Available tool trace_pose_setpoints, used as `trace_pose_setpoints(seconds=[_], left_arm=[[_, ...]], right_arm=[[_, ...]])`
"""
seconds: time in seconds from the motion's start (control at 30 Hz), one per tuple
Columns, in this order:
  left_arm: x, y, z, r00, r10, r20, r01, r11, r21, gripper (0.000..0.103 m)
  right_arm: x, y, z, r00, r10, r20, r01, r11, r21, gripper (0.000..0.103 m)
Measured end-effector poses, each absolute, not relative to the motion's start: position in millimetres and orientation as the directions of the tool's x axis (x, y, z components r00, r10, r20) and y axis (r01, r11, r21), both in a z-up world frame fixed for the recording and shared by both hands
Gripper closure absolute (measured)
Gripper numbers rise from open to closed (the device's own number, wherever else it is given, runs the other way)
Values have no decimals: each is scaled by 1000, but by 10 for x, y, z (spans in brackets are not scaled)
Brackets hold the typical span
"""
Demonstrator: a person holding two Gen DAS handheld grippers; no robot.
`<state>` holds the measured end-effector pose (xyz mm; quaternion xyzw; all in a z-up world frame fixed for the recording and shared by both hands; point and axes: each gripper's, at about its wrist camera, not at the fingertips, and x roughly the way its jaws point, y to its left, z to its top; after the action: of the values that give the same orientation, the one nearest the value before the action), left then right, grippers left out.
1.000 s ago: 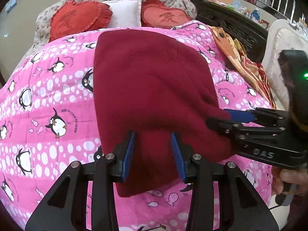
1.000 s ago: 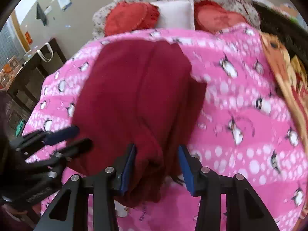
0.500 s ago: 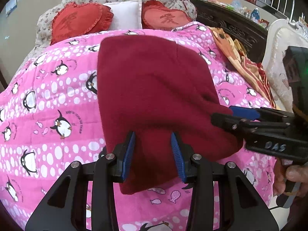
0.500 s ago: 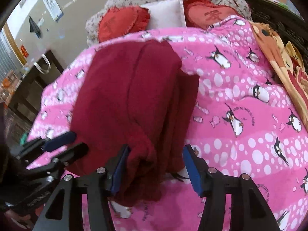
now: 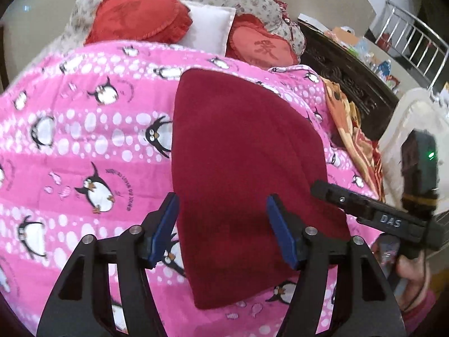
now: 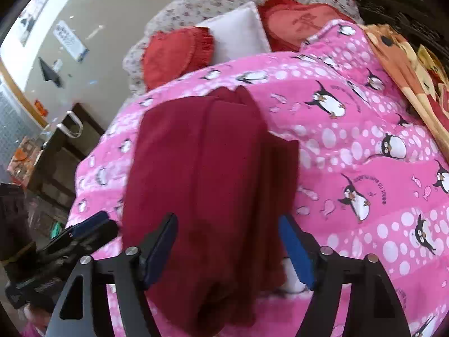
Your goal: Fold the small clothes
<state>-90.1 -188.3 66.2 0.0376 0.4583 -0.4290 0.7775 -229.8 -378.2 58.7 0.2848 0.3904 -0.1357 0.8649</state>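
Maroon garment [image 5: 241, 168] between opening tool [image 5: 221, 230] pads

Dark red garment [image 5: 241, 163] on pink penguin-patterned quilt [image 5: 84, 140].

A home bedroom — penguin quilt [image 5: 84, 140] on a bed, heart cushions [image 5: 140, 16] at its head.

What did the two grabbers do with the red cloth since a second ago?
Both let it go. The left gripper and right gripper were pinching the dark red cloth; now their jaws are opening and the pads stand clear of it. The cloth stays folded on the pink penguin blanket, pillows unchanged.
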Motion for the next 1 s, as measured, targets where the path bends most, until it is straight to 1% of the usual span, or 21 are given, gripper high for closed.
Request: trace_pose_setpoints(seconds=[0.07,0.1,0.17,0.2,0.3,0.4,0.43,0.47,0.5,0.53,0.57,0.6,0.67,0.77,0.87,0.93,1.0], left_arm=[[-808,-1916,573,179,-637,-750,686,627,-369,37],[-744,-1943,494,147,-643,-752,674,621,-400,32],[-672,-1971,394,115,-659,-743,649,616,-446,27],[-644,-1997,340,99,-667,-738,637,613,-468,23],[-628,-2143,190,62,-656,-752,636,606,-477,19],[-604,-2208,138,31,-676,-737,613,595,-520,18],[-596,-2214,137,18,-678,-735,608,591,-530,18],[-585,-2219,147,11,-676,-737,607,590,-532,21],[-587,-2215,165,7,-673,-740,612,588,-529,27],[-600,-2206,198,6,-672,-740,619,584,-525,30],[-622,-2166,243,9,-674,-739,625,581,-522,36],[-635,-2121,285,9,-675,-738,630,577,-520,42],[-680,-2011,407,10,-671,-741,642,572,-510,45],[-801,-1758,625,26,-656,-755,655,581,-483,45],[-894,-1400,782,40,-633,-773,661,597,-454,45],[-941,-1185,760,47,-599,-800,649,627,-431,45],[-981,-1064,646,59,-566,-822,635,657,-407,45]], right_arm=[[-2263,-3908,459,654,8,-756,469,780,414,26],[-2253,-3957,410,655,21,-755,471,771,430,23],[-2241,-4072,293,664,52,-746,472,745,471,19],[-2234,-4116,239,674,75,-735,463,733,499,15],[-2225,-4178,196,721,93,-687,429,718,548,10],[-2150,-4162,203,740,107,-664,403,719,565,10],[-2114,-4127,206,744,128,-656,378,729,571,13],[-2054,-4077,197,740,168,-651,342,739,580,21],[-1996,-4019,185,725,171,-667,340,754,563,26],[-1969,-3976,199,718,147,-681,348,771,534,29],[-1954,-3921,239,715,136,-686,343,786,514,38],[-1957,-3880,288,717,137,-684,335,792,510,43],[-1995,-3817,412,729,152,-668,310,797,519,50],[-2101,-3691,566,734,213,-644,278,771,572,51],[-2182,-3428,675,729,263,-632,234,772,591,52],[-2221,-3241,646,718,310,-624,214,754,621,51],[-2221,-3045,507,687,329,-648,225,752,619,47]])
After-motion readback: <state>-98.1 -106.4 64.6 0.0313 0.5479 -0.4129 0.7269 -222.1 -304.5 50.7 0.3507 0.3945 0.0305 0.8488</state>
